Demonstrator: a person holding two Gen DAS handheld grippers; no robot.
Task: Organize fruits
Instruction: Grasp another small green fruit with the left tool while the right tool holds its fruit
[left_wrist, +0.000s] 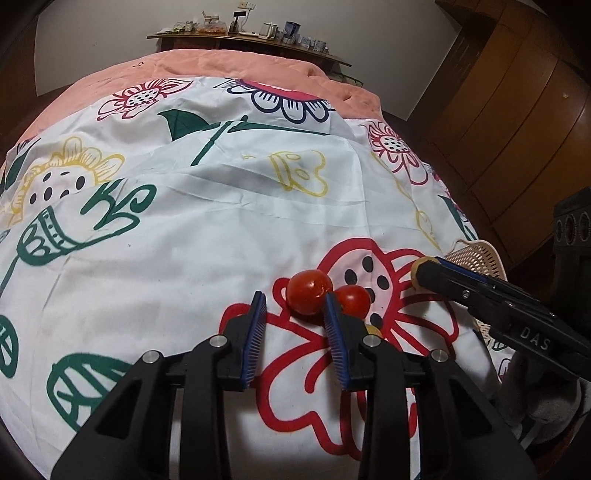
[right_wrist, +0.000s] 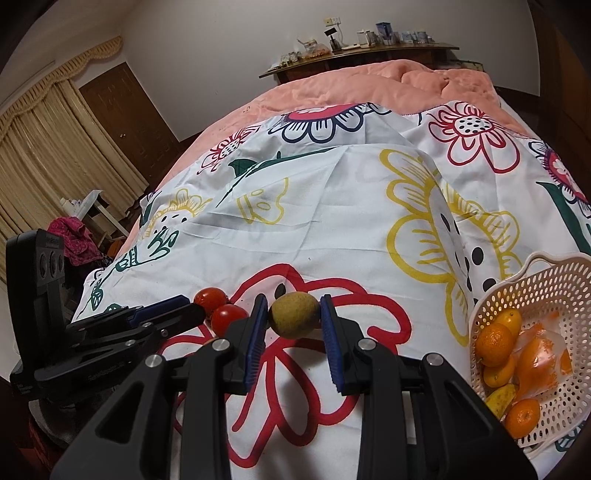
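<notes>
Two tomatoes (left_wrist: 309, 291), one half hidden behind left hand-held gripper (left_wrist: 295, 308).

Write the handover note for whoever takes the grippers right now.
Left gripper: jaws apart, nothing clamped, tips at the two tomatoes on the flowered cloth.
Right gripper: shut on a brown-green fruit, held just above the cloth, left of the basket.
Done: oranges and some other fruit are already in the basket.
Left: put the held fruit in the basket, probably followed by both tomatoes.
</notes>
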